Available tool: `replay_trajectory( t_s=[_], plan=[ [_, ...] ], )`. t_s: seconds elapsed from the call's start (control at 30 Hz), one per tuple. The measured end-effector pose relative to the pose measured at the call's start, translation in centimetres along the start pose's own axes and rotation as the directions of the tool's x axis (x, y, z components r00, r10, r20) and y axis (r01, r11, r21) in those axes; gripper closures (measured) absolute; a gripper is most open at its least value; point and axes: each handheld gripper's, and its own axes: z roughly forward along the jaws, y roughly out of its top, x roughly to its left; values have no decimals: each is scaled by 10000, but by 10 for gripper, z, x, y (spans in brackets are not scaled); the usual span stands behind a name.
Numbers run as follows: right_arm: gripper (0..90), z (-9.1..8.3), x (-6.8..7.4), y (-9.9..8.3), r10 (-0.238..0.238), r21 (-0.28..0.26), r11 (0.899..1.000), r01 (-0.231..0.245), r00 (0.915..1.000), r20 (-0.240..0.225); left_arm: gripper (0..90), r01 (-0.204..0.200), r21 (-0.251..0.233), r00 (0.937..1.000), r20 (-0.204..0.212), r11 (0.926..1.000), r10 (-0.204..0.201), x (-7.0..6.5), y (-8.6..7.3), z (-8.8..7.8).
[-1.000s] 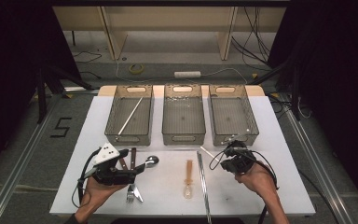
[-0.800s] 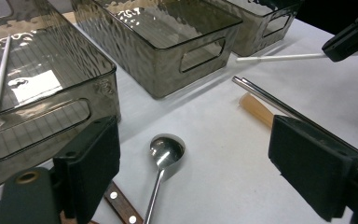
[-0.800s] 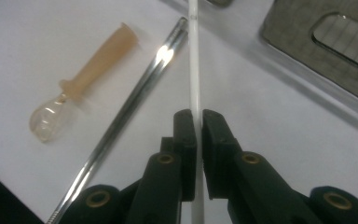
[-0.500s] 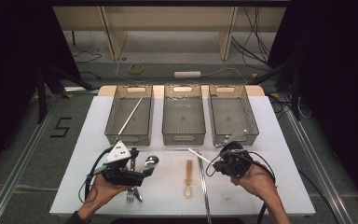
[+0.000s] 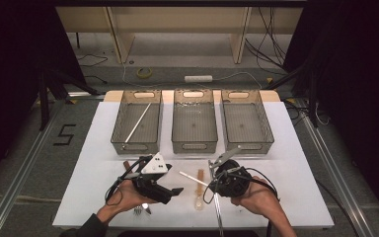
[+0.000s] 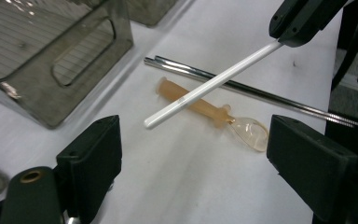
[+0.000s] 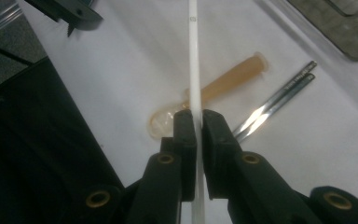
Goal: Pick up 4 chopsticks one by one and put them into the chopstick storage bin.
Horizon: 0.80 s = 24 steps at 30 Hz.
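Both grippers have been shifting toward the amber spoon [image 5: 199,190]. The right gripper [image 7: 197,122] is clamping a white chopstick [image 7: 194,70] above that spoon; the left gripper [image 6: 193,154], jaws spread empty, is hovering beside it.

White chopstick [image 7: 195,70] (thin, straight) clamped above the table, tip forward.

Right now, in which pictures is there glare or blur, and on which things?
High view: even light on the white table, dark surroundings, slightly soft. Left gripper view: glare on the metal chopsticks and the bin; its own jaws are blurred. Right gripper view: the white stick is sharp, and the chopsticks reflect light.
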Motion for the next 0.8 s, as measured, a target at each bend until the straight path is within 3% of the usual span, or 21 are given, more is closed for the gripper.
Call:
replay_trajectory(
  t_s=[0.2,0.43,0.73,0.8],
  plan=[
    [855,3,11,4,-442,34,9990,442,9988,-211,202,-733,664,9971,231,9951,719,-9,3,11],
    [855,6,19,6,-892,40,9960,896,9946,-537,287,-1193,1025,9918,576,9876,1138,-13,2,18],
    [855,8,28,9,-1325,45,9910,1335,9866,-955,450,-1934,1502,9779,1088,9695,1783,-21,0,24],
    [854,9,28,9,-1459,39,9891,1470,9841,-1011,488,-2008,1484,9758,1170,9683,1844,-22,0,24]
  ],
)
